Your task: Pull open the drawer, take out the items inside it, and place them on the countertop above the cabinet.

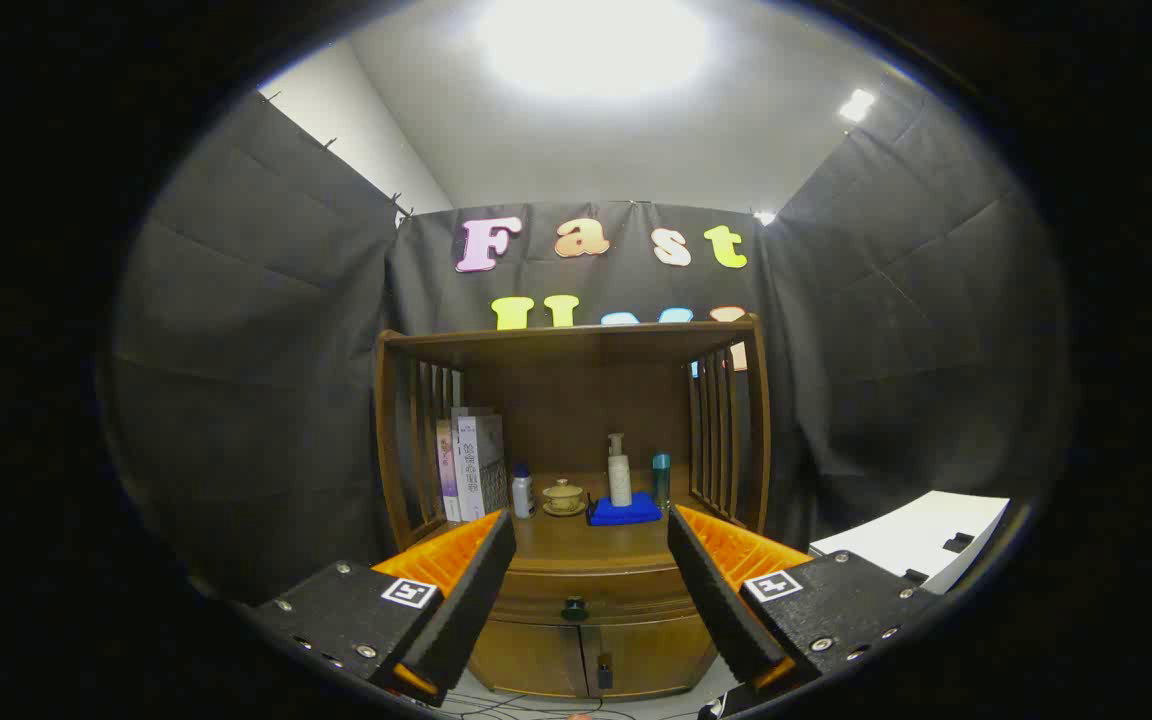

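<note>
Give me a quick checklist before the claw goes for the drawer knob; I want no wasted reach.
1. Claw open: ok, fingers spread wide, holding nothing.
2. Drawer shut: ok, front flush with the cabinet.
3. Knob between the fingers: ok, roughly centred, beyond the tips.
4. Claw at the knob: not ok, apart from it.
5. Countertop free at the front: ok; bottles, cup, boxes stand further back.
6. Drawer contents: cannot tell.

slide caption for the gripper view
Open gripper faces the wooden cabinet, its drawer closed, knob between the fingers.
</note>
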Demonstrator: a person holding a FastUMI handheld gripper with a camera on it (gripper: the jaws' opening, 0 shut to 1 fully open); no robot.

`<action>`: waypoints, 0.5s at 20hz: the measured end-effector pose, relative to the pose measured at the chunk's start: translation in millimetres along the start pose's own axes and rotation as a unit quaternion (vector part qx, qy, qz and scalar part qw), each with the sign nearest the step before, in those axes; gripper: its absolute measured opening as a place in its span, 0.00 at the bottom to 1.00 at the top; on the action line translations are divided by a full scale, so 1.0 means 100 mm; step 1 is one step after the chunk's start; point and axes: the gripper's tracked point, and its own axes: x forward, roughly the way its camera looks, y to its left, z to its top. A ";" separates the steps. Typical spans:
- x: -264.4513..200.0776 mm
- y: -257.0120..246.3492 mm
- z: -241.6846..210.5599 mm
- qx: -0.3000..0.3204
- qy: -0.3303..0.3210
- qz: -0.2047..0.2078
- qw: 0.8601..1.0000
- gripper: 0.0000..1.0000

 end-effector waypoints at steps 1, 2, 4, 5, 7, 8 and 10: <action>0.00 0.01 0.01 0.001 0.000 0.002 1.000 0.96; 0.00 0.02 0.01 0.001 0.000 0.004 1.000 0.96; 0.00 0.01 0.01 0.000 0.002 0.005 1.000 0.96; 0.00 0.02 0.01 -0.001 0.002 0.006 1.000 0.96; 0.00 0.01 0.00 -0.006 0.003 0.005 1.000 0.96; 0.00 0.00 -0.01 -0.007 0.004 0.004 1.000 0.96; 0.00 0.01 0.00 -0.006 0.008 0.001 1.000 0.96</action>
